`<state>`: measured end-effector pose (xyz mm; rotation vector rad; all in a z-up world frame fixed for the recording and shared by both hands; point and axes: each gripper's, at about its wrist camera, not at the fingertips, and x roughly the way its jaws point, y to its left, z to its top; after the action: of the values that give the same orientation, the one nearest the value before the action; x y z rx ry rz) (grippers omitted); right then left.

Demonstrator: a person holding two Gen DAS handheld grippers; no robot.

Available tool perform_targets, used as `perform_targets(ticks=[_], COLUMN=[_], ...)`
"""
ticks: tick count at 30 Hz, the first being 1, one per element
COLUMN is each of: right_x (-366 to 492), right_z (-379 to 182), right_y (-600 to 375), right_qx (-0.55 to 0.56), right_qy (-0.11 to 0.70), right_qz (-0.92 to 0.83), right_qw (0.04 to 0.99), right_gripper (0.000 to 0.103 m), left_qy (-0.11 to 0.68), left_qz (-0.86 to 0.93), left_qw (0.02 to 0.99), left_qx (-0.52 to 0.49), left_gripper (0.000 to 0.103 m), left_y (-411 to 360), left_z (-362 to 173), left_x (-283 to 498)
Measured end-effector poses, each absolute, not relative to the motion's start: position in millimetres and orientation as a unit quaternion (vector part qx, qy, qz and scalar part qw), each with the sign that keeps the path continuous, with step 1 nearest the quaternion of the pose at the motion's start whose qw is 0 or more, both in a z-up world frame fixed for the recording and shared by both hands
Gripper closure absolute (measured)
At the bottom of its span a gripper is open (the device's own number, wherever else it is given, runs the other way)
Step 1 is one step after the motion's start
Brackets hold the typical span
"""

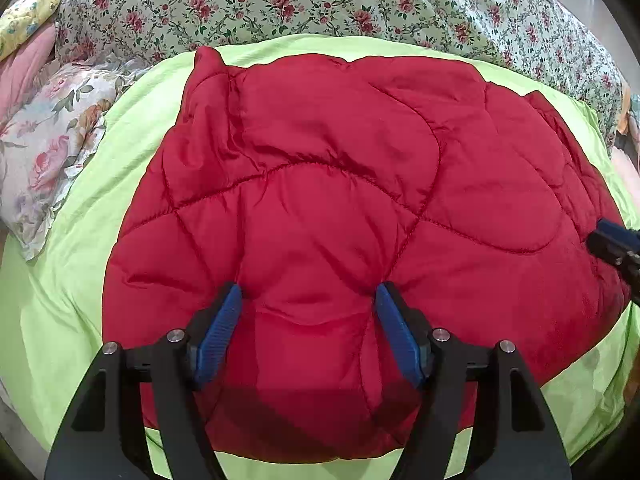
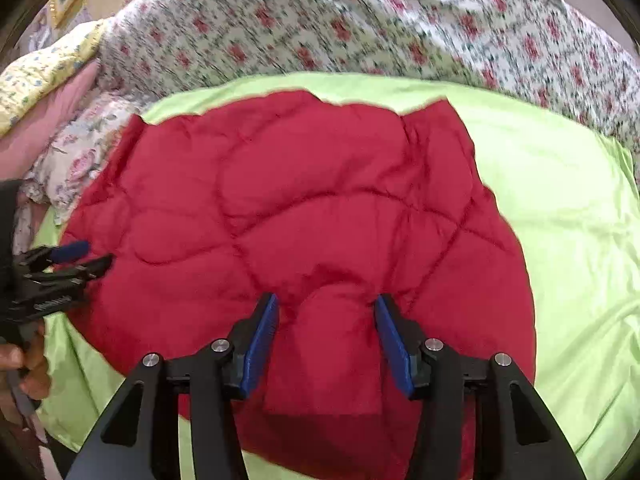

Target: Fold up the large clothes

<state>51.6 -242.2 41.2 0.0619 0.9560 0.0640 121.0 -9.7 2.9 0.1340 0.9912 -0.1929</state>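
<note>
A red quilted puffer jacket lies spread on a lime green sheet; it also shows in the right wrist view. My left gripper is open, its blue pads pressed down onto the jacket's near part with a bulge of fabric between them. My right gripper is open too, with a raised fold of red fabric between its fingers. The right gripper shows at the right edge of the left wrist view, and the left gripper at the left edge of the right wrist view.
A floral duvet is heaped behind the jacket. Floral and pink pillows lie at the far left, with a yellow one behind. The green sheet lies bare right of the jacket.
</note>
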Motion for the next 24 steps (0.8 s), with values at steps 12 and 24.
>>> perform_targets(ticks=[12, 24], right_x=[91.1, 78.4], right_z=[20.1, 16.5], right_y=[-232.1, -241.1], right_qx=[0.022, 0.042], right_qy=[0.471, 0.466], right_qz=[0.024, 0.014], right_qw=[0.882, 0.884], right_gripper=[0.053, 0.054], left_qy=[0.476, 0.462], left_qz=[-0.093, -0.072], left_qw=[0.872, 0.881], left_qx=[0.061, 0.079], left_gripper=[0.033, 0.033], left_y=[-8.0, -11.1], left_z=[6.0, 16.8], left_x=[121.9, 149.0])
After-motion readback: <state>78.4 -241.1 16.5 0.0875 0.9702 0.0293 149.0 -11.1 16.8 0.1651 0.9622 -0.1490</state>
